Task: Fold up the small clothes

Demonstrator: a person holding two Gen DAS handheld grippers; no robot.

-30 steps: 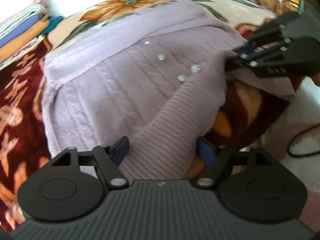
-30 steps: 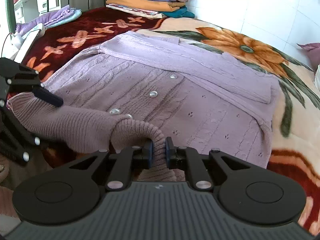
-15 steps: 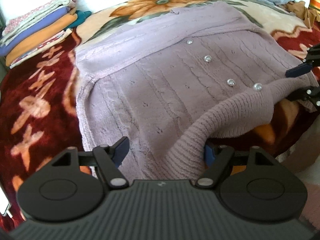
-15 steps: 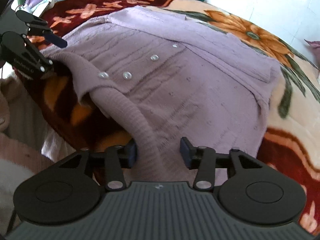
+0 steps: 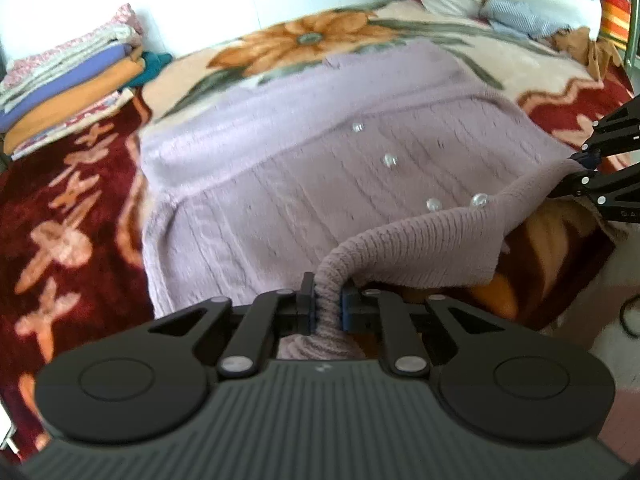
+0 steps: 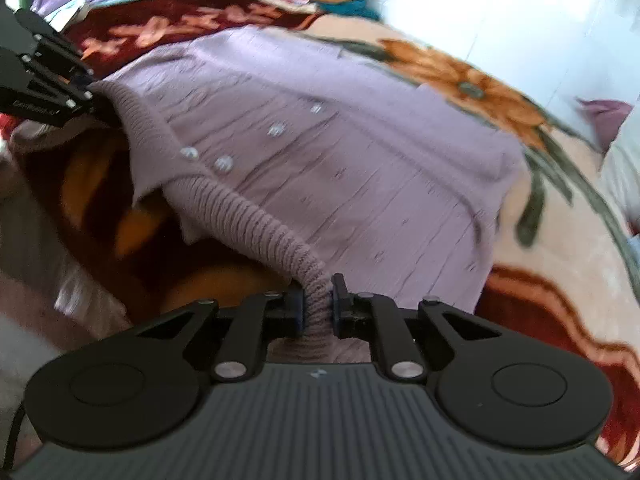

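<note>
Both ends of the hem pinched, ready for the fold.

I have the lilac knit cardigan lying buttoned and mostly flat on the floral blanket, its ribbed hem lifted off the near edge. My left gripper is still squeezing in on one end of that hem, knit bunched between its pads; my right gripper is clamped on the other end. I judge this the grasp before the bottom-to-top fold: next I should lift both ends evenly and carry them toward the collar, keeping the hem taut.
</note>
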